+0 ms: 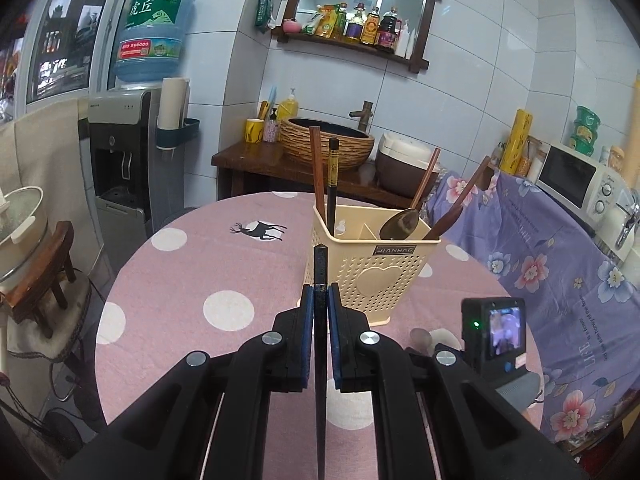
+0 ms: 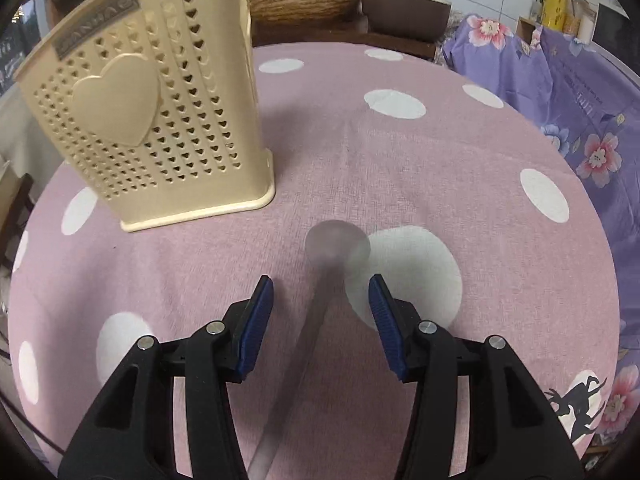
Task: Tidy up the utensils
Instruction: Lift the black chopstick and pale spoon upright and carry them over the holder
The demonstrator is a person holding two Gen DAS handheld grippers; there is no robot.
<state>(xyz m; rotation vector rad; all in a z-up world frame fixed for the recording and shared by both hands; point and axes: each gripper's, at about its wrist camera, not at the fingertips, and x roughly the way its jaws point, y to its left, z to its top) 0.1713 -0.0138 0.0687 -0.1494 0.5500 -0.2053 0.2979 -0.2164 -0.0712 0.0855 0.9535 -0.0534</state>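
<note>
My left wrist camera looks forward along its fingers (image 1: 308, 320), tilted gently down across the round bench (image 1: 180, 280) toward the tiled back wall, the cream utensil holder (image 1: 372, 272) at middle distance; my right wrist camera tips more steeply onto the bench (image 2: 440, 152), sitting close to the cloth, the holder (image 2: 160, 120) looming upper left; both views share the holder, the bench and the purple floral cover (image 2: 580, 92).

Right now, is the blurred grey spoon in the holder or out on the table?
Out: the blurred grey spoon lies on the pink dotted tablecloth, beside the cream plastic holder.
</note>
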